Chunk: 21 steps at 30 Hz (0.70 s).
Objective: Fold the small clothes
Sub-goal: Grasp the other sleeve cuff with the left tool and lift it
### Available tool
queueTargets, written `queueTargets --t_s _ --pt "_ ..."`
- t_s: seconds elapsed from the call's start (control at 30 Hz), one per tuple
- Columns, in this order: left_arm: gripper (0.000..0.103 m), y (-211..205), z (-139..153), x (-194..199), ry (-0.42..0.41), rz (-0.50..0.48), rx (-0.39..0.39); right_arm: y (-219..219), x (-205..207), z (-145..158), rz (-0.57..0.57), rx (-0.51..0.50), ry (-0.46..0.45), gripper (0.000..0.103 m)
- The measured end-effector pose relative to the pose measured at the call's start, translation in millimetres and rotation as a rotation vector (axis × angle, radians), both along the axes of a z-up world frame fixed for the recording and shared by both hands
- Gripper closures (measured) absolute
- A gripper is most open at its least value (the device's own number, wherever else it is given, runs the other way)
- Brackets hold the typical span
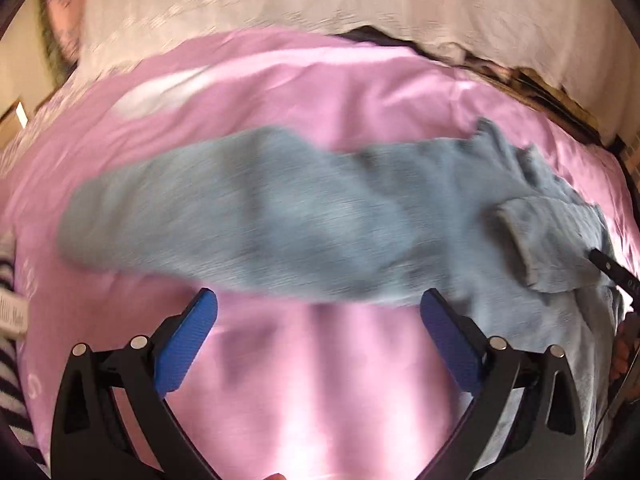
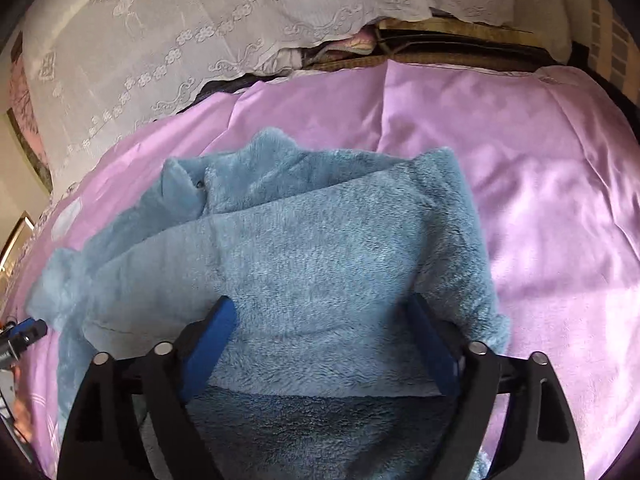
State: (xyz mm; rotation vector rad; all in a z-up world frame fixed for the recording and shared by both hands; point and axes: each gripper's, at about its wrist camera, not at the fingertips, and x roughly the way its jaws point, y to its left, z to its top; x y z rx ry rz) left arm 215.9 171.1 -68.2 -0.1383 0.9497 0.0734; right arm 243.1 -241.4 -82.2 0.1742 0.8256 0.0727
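White lettering on the pink sheet (image 1: 280, 92) is too blurred to read

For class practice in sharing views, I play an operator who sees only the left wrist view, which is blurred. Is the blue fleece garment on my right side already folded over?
Observer: Yes. In the right wrist view a flap of the blue fleece garment lies doubled over the rest of it.
Operator: Is the right claw gripping it?
Observer: No. The right claw stands wide open over the fleece, pads apart.
Operator: What lies beyond the pink sheet?
Observer: A white cloth embroidered with flower chains lies past the pink sheet.
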Motion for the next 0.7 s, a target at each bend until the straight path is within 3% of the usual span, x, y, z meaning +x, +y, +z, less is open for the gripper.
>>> queueTargets --t_s 0.1,0.17,0.33,0.4,0.5,0.7 --pt "0.004 57.3 -3.8 -14.4 0.006 0.107 -0.141 0.5 -1.4 0.2 0.012 0.012 -0.008 0.007" --pt "0.004 93.9 -6.1 -25.1 -0.012 0.176 -0.283 -0.3 -2.2 0.4 0.013 0.020 -0.012 0.007" --pt "0.004 154.5 -22.5 -41.0 -0.125 0.322 -0.610 0.4 -4.0 -0.1 0.012 0.022 -0.015 0.007" --pt "0.004 168.9 -29.9 -43.2 -0.175 0.383 -0.705 0.4 -3.6 -0.1 0.012 0.022 -0.014 0.007" --pt "0.004 176.2 -30.5 -33.9 -0.204 0.433 -0.721 1.0 -4.8 -0.2 0.015 0.015 -0.012 0.006" --pt "0.004 177.5 -33.4 4.5 -0.213 0.459 -0.658 2.4 -3.4 0.1 0.021 0.006 -0.008 0.004"
